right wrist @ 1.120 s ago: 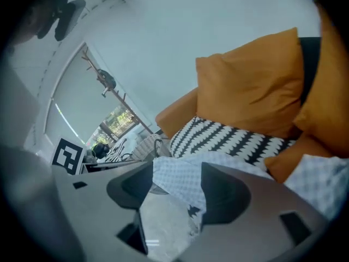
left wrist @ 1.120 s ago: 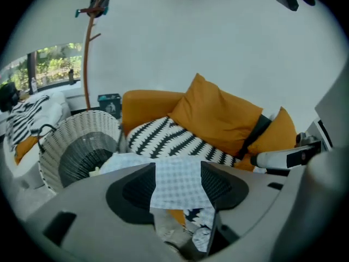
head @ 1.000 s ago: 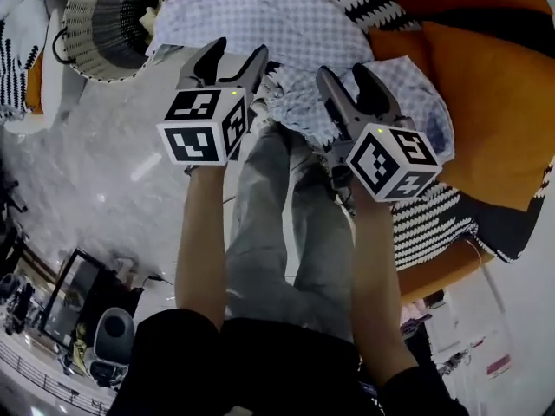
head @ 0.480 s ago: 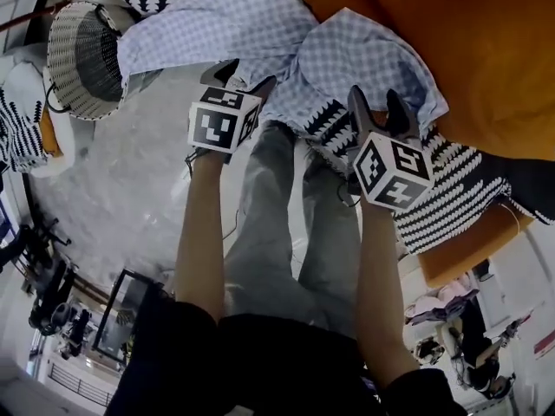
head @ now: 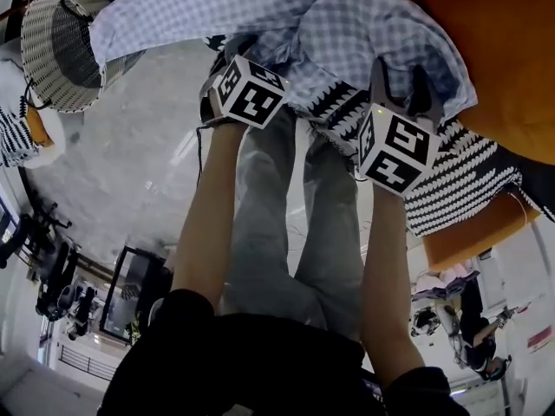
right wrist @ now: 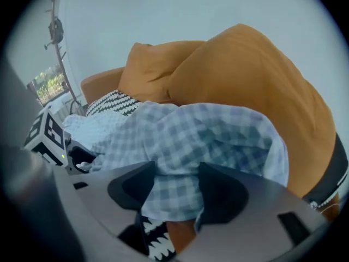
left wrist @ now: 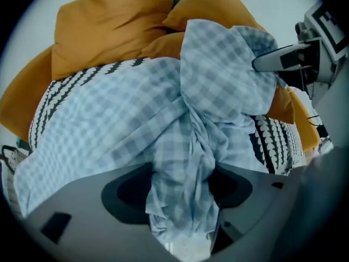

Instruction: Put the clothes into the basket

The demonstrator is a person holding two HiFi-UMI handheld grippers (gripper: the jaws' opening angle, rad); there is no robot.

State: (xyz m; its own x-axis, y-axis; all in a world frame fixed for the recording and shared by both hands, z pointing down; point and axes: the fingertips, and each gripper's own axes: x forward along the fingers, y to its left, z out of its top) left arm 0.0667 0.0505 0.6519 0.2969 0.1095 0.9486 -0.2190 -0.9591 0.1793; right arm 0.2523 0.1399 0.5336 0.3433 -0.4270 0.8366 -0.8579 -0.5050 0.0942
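Observation:
A blue checked shirt lies crumpled across the sofa's front edge. The white wicker basket stands on the floor at the upper left. My left gripper points steeply down into the shirt. Its jaws have just been opening, and a hanging fold of the shirt fills the gap of the left gripper. My right gripper sits at the shirt's right part. The right gripper is open, with the shirt's edge between its pads.
Orange sofa cushions rise behind the shirt, and a black-and-white patterned throw lies under it at the right. The person's legs stand on the pale floor between sofa and basket. Dark equipment clutters the lower left.
Both grippers have gone down and forward from above the sofa edge onto the shirt. The left gripper's cube has rolled. The shirt now lies between both pairs of jaws.

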